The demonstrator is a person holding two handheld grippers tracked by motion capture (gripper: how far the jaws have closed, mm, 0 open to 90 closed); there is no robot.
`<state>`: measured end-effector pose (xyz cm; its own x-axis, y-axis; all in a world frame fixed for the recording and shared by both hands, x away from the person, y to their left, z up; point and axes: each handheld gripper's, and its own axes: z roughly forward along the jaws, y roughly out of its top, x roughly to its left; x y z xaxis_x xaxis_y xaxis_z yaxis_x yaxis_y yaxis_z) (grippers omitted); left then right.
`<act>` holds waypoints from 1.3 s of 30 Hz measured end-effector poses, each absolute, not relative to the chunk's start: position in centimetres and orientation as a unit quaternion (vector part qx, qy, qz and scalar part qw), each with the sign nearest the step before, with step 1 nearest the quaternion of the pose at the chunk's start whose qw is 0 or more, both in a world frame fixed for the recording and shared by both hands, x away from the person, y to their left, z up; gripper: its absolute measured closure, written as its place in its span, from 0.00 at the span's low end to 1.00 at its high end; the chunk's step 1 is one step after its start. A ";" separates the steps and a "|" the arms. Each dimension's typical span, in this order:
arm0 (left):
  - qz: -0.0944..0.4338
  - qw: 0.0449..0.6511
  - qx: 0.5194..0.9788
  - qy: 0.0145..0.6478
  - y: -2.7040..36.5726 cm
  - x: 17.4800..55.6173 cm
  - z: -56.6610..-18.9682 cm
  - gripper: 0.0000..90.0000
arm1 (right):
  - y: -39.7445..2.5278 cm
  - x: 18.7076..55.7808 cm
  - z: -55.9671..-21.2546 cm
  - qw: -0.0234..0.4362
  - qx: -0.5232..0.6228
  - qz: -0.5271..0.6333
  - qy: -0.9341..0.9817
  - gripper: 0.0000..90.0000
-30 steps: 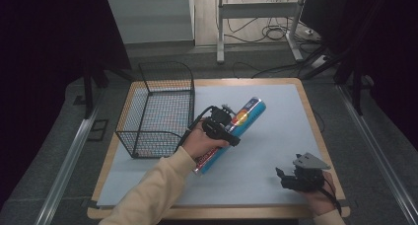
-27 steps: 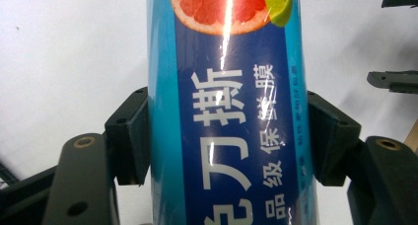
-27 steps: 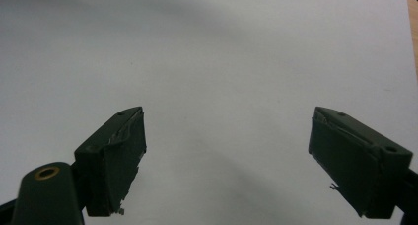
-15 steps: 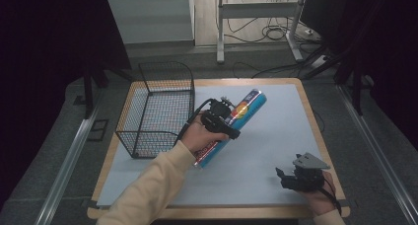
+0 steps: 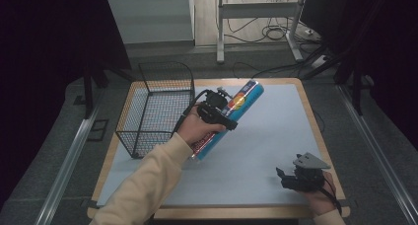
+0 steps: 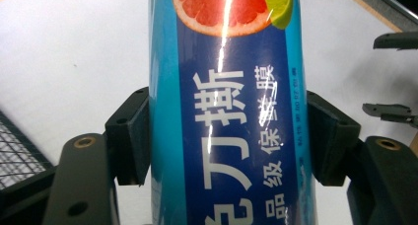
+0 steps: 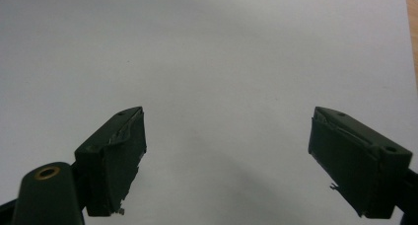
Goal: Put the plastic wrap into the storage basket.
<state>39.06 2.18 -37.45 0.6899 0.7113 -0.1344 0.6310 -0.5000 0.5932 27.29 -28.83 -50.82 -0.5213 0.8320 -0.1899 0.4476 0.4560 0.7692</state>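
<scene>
High view: long blue tube (image 5: 231, 114) lying slantwise near the middle of the pale desk (image 5: 266, 151), far end toward the back edge, near end beside the wire basket (image 5: 156, 106) at the left. Left gripper (image 5: 220, 106) set across the tube about mid-length, hand (image 5: 197, 131) behind it; tube seemingly tipped up slightly at the far end, though lift off the desk not certain. Right gripper (image 5: 286, 178) resting apart at the front right corner, nothing in it. Left gripper view: jaws pressed against both flanks of the tube (image 6: 226, 111), pads square to the glossy printed wrap, grapefruit picture above, white lettering below; corner of the basket mesh (image 6: 19, 151) at lower left; the other gripper's jaw tips (image 6: 392, 111) at the right edge. Right gripper view: right gripper (image 7: 226, 156) with jaws spread wide over bare desk surface (image 7: 207, 52), nothing between them. Handling judgement: likely a rigid cardboard-cored roll of film, light to moderate in weight, stiff along its length, slippery on the shiny wrap. Recommended hold: at or near mid-length, as here, to limit tipping; moderate squeeze only, to avoid denting the wall. Expect rolling if set down loose on the flat desk.
</scene>
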 end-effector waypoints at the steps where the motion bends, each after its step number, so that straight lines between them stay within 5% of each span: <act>1: 0.067 0.317 0.863 0.389 2.3 39.1 -37.2 0.35 | -28.8 27.3 -50.8 0.285 0.398 0.337 0.804 0.16; 39: 0.116 0.331 0.840 0.414 5.7 42.8 -32.0 0.35 | -28.9 27.4 -50.9 0.286 0.400 0.334 0.804 0.16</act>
